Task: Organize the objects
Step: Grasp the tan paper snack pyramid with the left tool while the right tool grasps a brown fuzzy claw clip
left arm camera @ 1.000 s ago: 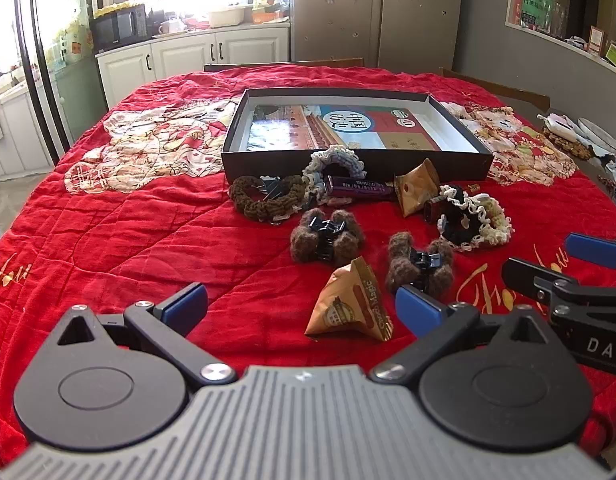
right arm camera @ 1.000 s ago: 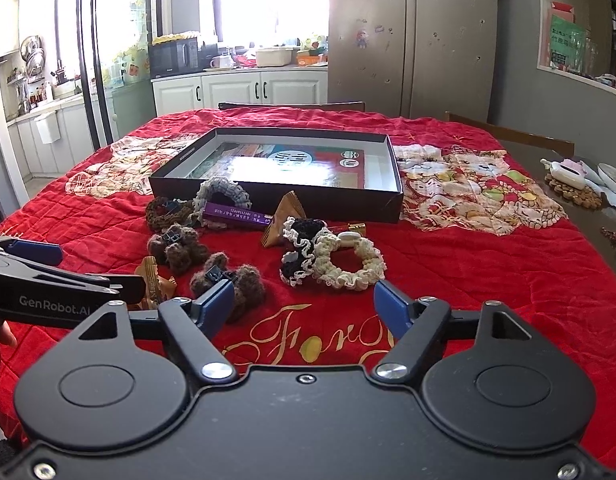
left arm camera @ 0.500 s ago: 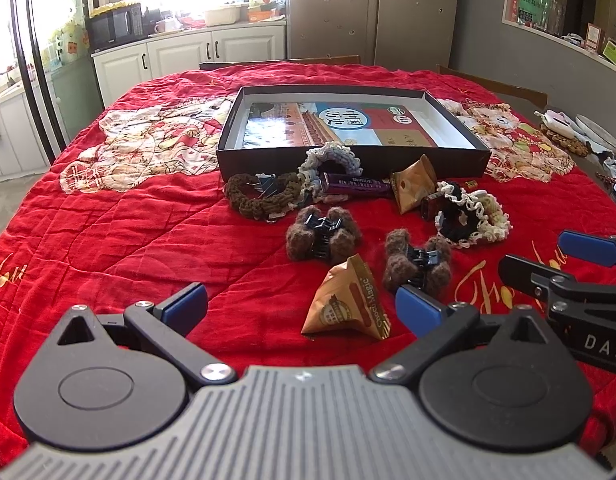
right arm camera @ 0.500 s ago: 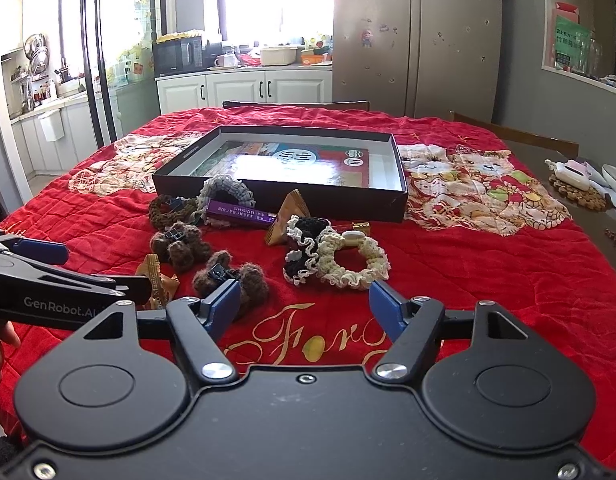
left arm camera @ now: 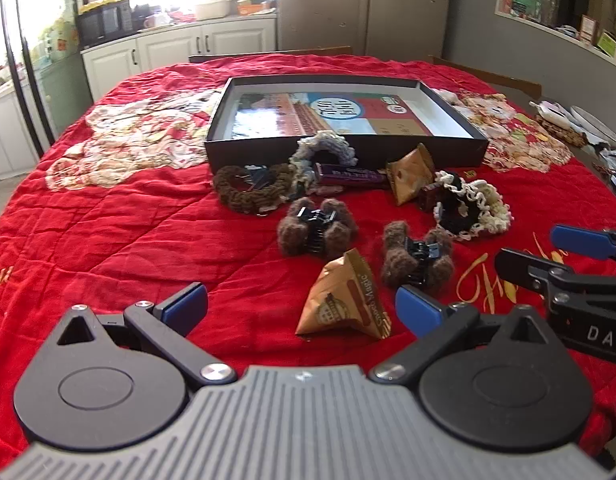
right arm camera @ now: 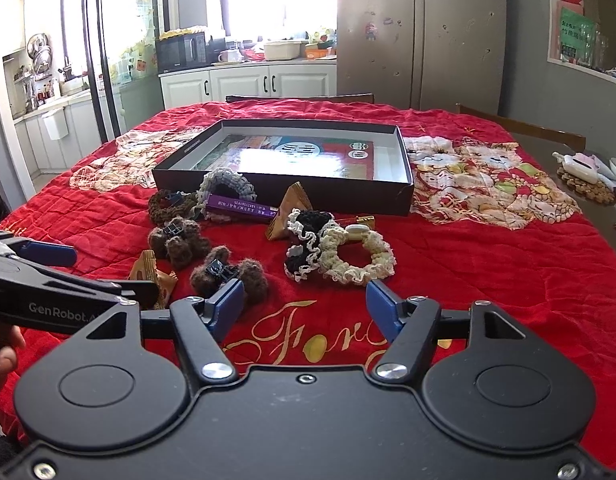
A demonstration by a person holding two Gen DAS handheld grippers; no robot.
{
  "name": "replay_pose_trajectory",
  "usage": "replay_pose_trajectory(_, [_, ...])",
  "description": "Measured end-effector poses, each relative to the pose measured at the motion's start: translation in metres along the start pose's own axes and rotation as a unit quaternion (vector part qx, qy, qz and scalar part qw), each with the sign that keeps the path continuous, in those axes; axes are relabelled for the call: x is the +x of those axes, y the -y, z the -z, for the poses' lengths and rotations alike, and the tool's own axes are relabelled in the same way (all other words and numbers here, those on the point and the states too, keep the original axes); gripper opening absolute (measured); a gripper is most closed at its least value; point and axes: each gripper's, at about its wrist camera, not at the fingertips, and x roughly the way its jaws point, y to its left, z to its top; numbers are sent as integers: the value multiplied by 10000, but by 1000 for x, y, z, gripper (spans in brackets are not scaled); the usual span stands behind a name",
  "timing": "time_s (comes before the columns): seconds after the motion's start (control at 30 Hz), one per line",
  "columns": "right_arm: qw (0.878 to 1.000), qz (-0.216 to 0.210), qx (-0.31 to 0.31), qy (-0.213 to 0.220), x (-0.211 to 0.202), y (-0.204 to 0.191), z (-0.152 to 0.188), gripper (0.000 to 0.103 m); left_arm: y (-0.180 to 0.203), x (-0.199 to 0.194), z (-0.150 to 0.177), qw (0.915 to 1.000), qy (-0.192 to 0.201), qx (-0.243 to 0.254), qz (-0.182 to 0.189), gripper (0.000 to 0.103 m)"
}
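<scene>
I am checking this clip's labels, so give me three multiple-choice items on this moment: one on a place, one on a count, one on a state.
1. Where does the purple bar lie?
A. inside the box
B. on the red quilt in front of the box
C. between the left gripper's fingers

2. How many furry brown hair claws are on the quilt?
A. one
B. two
C. four

3. What is in the black box besides its printed bottom?
A. nothing from the pile
B. both snack packets
C. a scrunchie

Key:
1 B: the bar rests on the red quilt against the box's near wall.
2 B: one claw and a second sit side by side near the snack packet.
3 A: only the printed sheet shows inside; all items lie outside.
</scene>
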Motion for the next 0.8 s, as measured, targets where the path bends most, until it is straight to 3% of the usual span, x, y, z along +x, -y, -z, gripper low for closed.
replay_pose_trajectory(0.23, [9990,-450,49,21,9,8,0,62,1,11,0,9997,23,139,198,103])
replay_pose_trajectory(0.53, [9941,-1053,-250,-49,26,-2,-2,62,-4,27,1,9990,-160,156,377,92])
replay_pose_trajectory(0.8, [9908,-1206,-582,-206,45,-14,-3,62,-11,35,2,9987,-187,118,461,78])
